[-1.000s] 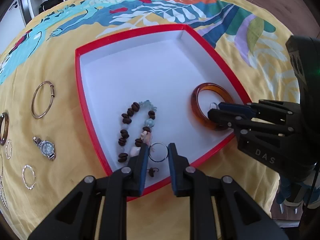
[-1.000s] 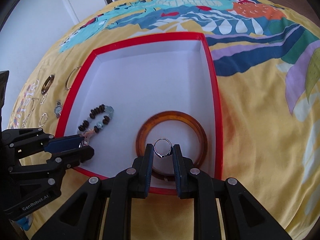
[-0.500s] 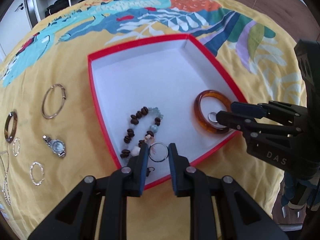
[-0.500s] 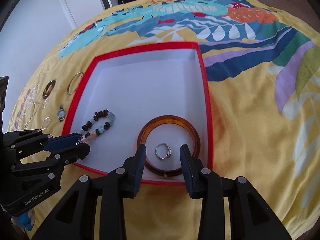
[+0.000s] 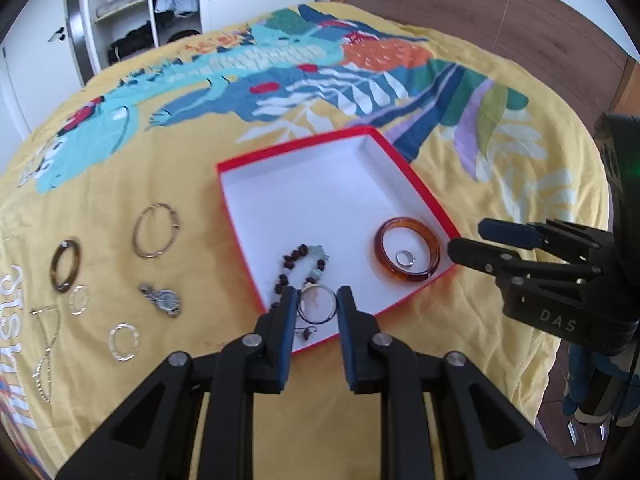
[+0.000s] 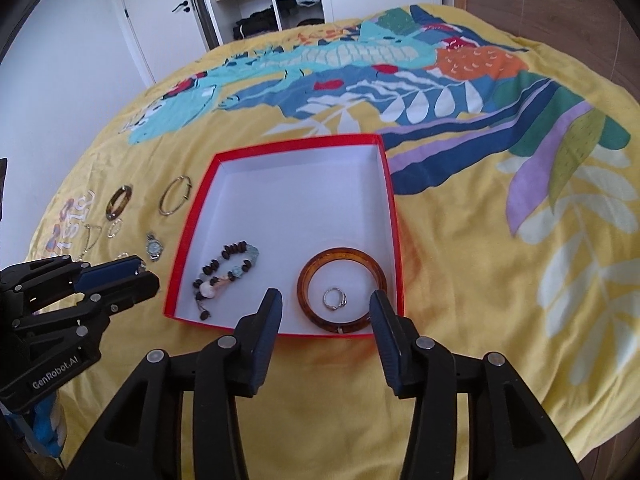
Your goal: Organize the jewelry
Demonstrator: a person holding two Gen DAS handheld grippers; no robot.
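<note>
1. The left tongs [image 5: 313, 308] are clenched on a thin silver hoop [image 5: 316, 304], pinched across its rim and carried above the near edge of the red box [image 5: 416, 196] on the bed [image 5: 560, 184]
2. The right tongs [image 6: 325, 304] have just been opening and stand released with nothing between them; the small ring [image 6: 334, 299] lies in the box inside the amber bangle [image 6: 342, 290]
3. The hoop looks light, stiff and slick, so a grip across the wire could let it twist or slide; I'd judge it needs a low, gentle release
4. The beaded bracelet [image 6: 228, 270] in the box is limp and would sag if lifted by one bead
5. Outside the box, to its left, wait a gold bangle [image 5: 155, 230], a watch [image 5: 162, 299], a brown oval ring [image 5: 65, 265], two small silver hoops and a chain [image 5: 46, 354]
6. A tiny dark piece under the left tongs is too small to name, and the chain's far end runs out towards the picture's edge
</note>
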